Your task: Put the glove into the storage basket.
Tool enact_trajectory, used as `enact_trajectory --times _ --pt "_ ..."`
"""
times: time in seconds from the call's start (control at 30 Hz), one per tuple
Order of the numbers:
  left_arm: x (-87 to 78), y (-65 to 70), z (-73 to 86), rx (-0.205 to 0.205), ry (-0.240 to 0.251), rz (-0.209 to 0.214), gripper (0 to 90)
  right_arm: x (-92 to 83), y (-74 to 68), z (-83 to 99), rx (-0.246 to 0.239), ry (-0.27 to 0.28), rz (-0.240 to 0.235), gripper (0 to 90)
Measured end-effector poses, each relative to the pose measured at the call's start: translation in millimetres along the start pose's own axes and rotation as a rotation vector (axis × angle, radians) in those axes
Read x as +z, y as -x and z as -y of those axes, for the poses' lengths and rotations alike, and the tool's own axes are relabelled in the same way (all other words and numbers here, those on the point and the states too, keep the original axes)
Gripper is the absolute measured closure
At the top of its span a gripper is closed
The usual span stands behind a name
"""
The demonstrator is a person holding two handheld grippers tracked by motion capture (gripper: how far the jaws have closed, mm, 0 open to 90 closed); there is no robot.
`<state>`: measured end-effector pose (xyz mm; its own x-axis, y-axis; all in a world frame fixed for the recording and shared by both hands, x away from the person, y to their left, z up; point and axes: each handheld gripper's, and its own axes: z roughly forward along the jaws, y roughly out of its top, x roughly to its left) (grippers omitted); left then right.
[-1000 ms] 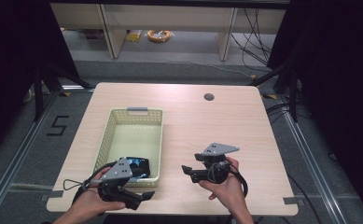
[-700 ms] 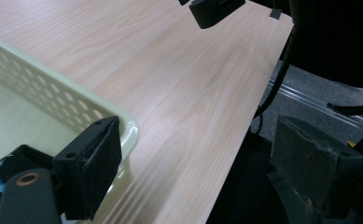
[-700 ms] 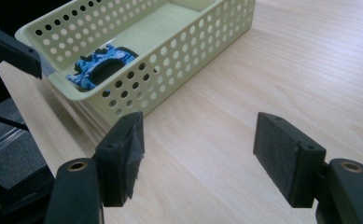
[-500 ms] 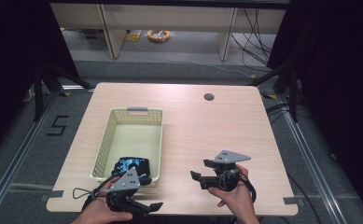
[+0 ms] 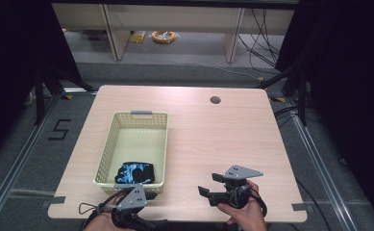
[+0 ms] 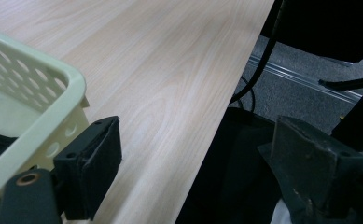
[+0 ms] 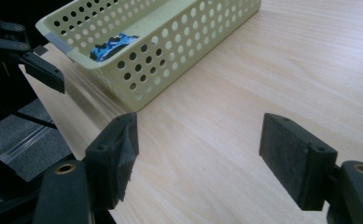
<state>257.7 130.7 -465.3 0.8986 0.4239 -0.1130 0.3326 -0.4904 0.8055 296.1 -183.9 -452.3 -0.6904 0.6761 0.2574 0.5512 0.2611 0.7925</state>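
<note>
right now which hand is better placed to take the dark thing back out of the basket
Left, probably. The left gripper sits at the basket near end, right by the dark blue-patterned item. The right gripper is farther off over bare table, fingers open.

The high view looks forward and down over the whole table (image 5: 213, 139). Each gripper view rides low, close above the wood, both sharing the perforated basket (image 7: 170, 42) at ten o'clock.
</note>
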Motion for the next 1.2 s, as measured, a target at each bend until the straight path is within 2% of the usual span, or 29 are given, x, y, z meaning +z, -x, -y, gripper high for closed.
enact_trajectory --times 0.03,0.07,0.1,0.13,0.17,0.2,0.27,0.3,0.33,0.4,0.43,0.47,0.5,0.53,0.57,0.6,0.63,0.7,0.77,0.87,0.9,0.93,0.97,1.0,1.03,1.1,1.13,1.17,1.2 --pt "0.5 0.9 2.1 -0.023 -0.013 -0.005 15.6 -1.4 -0.7 1.3 0.0 -0.011 0.002 28.2" --pt "0.7 0.6 3.6 -0.015 -0.026 -0.014 15.7 -0.2 -1.1 3.3 -0.003 -0.002 -0.01 27.3" --pt "1.9 1.4 5.6 -0.028 -0.017 -0.006 15.7 0.7 1.1 4.5 -0.035 0.001 -0.02 25.8" --pt "1.8 0.6 7.3 -0.015 -0.032 -0.008 15.7 -0.7 -2.4 6.4 -0.007 -0.012 -0.015 24.7" --pt "3.2 2.3 9.5 -0.04 -0.022 0.0 15.7 0.4 0.3 7.4 -0.055 -0.009 -0.023 24.0" --pt "2.8 -0.4 10.9 -0.008 -0.04 -0.006 15.7 0.9 -1.5 9.5 -0.043 0.0 -0.026 23.1" --pt "4.5 0.7 14.9 -0.04 -0.035 -0.013 15.7 1.7 -2.5 12.2 -0.052 -0.005 -0.034 21.3" --pt "6.0 0.4 17.0 -0.052 -0.039 -0.002 15.7 2.1 -5.1 13.9 -0.026 -0.011 -0.043 21.0" --pt "5.9 -1.2 18.4 -0.02 -0.047 -0.023 15.7 1.6 -3.6 14.3 -0.061 -0.02 -0.034 20.7" --pt "7.4 -1.8 22.4 -0.021 -0.063 -0.049 15.9 3.2 -4.7 16.7 -0.066 -0.024 -0.043 20.2" --pt "8.6 -2.6 24.5 -0.031 -0.065 -0.036 16.0 2.3 -7.4 18.0 -0.046 -0.037 -0.043 20.2" --pt "7.8 -4.1 24.9 -0.012 -0.073 -0.047 15.9 3.5 -5.5 19.2 -0.071 -0.031 -0.047 20.2" --pt "8.3 -2.6 26.7 -0.04 -0.067 -0.047 16.0 2.0 -8.1 20.2 -0.047 -0.047 -0.037 20.2" --pt "8.0 -3.0 27.6 -0.037 -0.072 -0.048 16.0 3.1 -5.6 20.7 -0.078 -0.036 -0.048 20.1" --pt "7.5 -4.0 28.4 -0.023 -0.073 -0.052 16.0 2.5 -6.3 22.4 -0.075 -0.035 -0.022 20.1" --pt "7.2 -5.2 28.7 -0.005 -0.073 -0.051 16.0 2.7 -5.9 23.9 -0.079 -0.044 -0.034 20.1" --pt "7.6 -4.2 29.9 -0.037 -0.072 -0.047 16.0 3.4 -5.5 25.0 -0.083 -0.043 -0.045 20.0" --pt "7.2 -4.7 32.0 -0.033 -0.072 -0.057 16.0 2.1 -8.4 28.2 -0.068 -0.059 -0.022 19.7" --pt "7.4 -3.8 34.2 -0.044 -0.072 -0.056 16.0 1.5 -7.0 30.7 -0.101 -0.066 -0.016 19.5" --pt "7.2 -4.1 36.6 -0.03 -0.09 -0.055 15.9 1.2 -8.4 35.4 -0.111 -0.062 -0.023 18.4" --pt "7.4 -3.2 37.6 -0.033 -0.09 -0.049 16.0 -1.2 -11.9 37.2 -0.073 -0.089 -0.028 17.5" --pt "7.2 -3.6 37.8 -0.022 -0.094 -0.049 15.9 0.3 -8.7 38.4 -0.122 -0.079 -0.042 17.4" --pt "7.4 -1.8 38.5 -0.035 -0.086 -0.051 15.9 -1.0 -10.6 40.1 -0.106 -0.074 -0.016 17.4" --pt "7.4 -0.7 39.0 -0.04 -0.08 -0.054 16.0 -1.7 -10.1 41.3 -0.124 -0.078 -0.02 17.3" --pt "6.3 -2.8 39.4 -0.017 -0.1 -0.06 15.9 -2.0 -11.2 43.2 -0.121 -0.079 -0.015 17.2" --pt "6.9 -1.6 41.1 -0.046 -0.084 -0.05 15.9 -3.7 -12.2 46.7 -0.12 -0.094 -0.008 17.2" --pt "6.2 -3.1 41.5 -0.027 -0.098 -0.066 16.0 -2.7 -12.5 48.0 -0.12 -0.094 -0.027 17.2" --pt "6.8 -2.6 42.3 -0.045 -0.091 -0.056 16.0 -3.4 -12.4 49.3 -0.122 -0.109 -0.029 17.2" --pt "6.6 -3.7 42.8 -0.032 -0.097 -0.066 16.1 -3.5 -13.3 51.3 -0.124 -0.111 -0.025 17.2"
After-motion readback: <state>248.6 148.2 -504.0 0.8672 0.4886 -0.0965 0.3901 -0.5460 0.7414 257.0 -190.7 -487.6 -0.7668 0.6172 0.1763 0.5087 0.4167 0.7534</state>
